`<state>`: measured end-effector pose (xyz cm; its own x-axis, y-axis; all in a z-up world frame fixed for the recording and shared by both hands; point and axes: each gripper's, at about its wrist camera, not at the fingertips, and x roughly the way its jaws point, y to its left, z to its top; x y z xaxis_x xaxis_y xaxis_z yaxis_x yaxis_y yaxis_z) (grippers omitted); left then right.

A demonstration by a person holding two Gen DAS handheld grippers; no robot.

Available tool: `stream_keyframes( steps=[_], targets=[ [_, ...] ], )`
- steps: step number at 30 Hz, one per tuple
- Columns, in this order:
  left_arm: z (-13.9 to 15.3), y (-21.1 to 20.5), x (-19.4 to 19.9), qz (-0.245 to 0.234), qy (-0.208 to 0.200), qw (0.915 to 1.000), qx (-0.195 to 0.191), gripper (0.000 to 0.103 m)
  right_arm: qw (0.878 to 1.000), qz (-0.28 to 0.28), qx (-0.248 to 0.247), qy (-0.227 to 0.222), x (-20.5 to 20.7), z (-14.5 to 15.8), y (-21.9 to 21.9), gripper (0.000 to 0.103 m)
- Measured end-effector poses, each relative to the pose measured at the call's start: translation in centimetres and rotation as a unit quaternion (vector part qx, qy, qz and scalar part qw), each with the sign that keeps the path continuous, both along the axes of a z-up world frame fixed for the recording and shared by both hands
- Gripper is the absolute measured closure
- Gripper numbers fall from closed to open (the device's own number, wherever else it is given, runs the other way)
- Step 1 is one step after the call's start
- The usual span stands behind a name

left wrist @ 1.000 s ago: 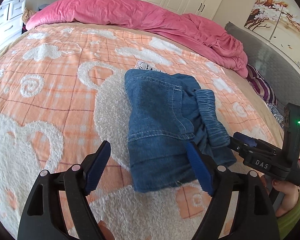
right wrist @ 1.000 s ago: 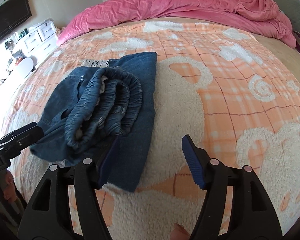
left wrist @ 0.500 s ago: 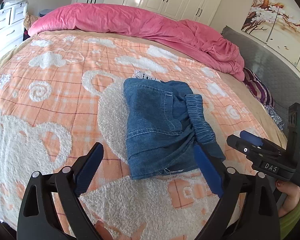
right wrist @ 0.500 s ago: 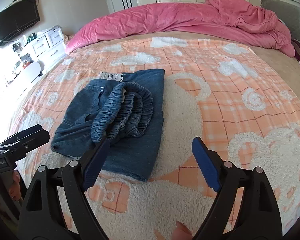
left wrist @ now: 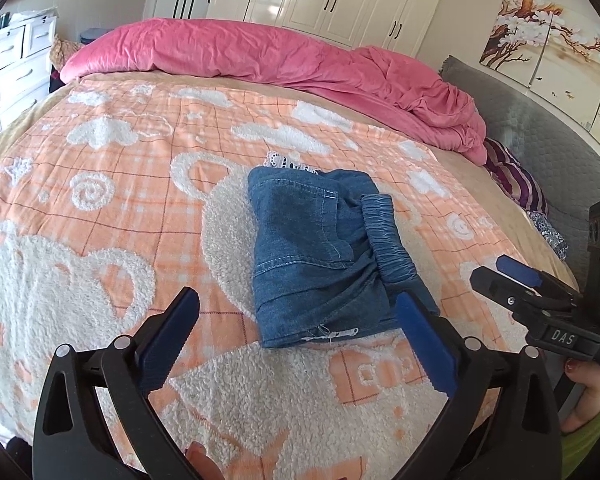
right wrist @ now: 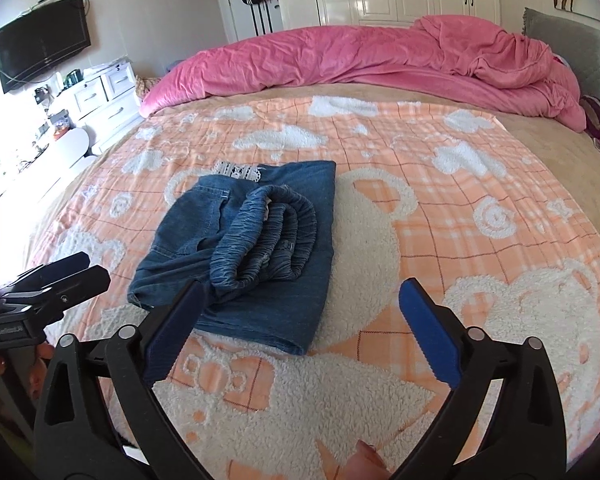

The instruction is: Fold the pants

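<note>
The blue denim pants [left wrist: 320,256] lie folded into a small stack on the orange-and-white blanket [left wrist: 100,208], elastic waistband bunched on the right side. They also show in the right wrist view [right wrist: 252,248], waistband on top. A white lace trim [right wrist: 238,170] peeks out at the far edge. My left gripper [left wrist: 296,340] is open and empty, held back from the near edge of the pants. My right gripper [right wrist: 300,328] is open and empty, also short of the pants. Each gripper shows in the other's view: the right gripper [left wrist: 520,280], the left gripper [right wrist: 72,272].
A pink duvet [left wrist: 260,56] is heaped along the far side of the bed. A grey headboard [left wrist: 556,148] and a striped pillow [left wrist: 516,180] are at the right. White drawers [right wrist: 104,92] and a wall TV [right wrist: 40,52] stand left of the bed.
Both grippers have drawn back and up from the pants, which now look smaller and farther off. The pants lie still on the blanket. Both grippers stayed open.
</note>
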<state>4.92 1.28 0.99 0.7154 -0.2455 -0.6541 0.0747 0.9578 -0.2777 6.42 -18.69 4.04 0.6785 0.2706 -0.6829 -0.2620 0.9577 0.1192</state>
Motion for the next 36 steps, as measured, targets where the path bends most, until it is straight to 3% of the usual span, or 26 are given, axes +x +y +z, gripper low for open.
stream_keyframes(
  steps=[16,36],
  targets=[
    [1.2,-0.4,-3.2,0.002,-0.017,0.9998,0.014,0.005,1.0,0.006,-0.006,-0.011,-3.0,0.8,-0.1,0.009],
    [-1.6,0.5,-7.5,0.022,-0.015,0.9989,0.039,0.005,1.0,-0.007,-0.011,-0.023,-7.8,-1.4,-2.0,0.009]
  ],
)
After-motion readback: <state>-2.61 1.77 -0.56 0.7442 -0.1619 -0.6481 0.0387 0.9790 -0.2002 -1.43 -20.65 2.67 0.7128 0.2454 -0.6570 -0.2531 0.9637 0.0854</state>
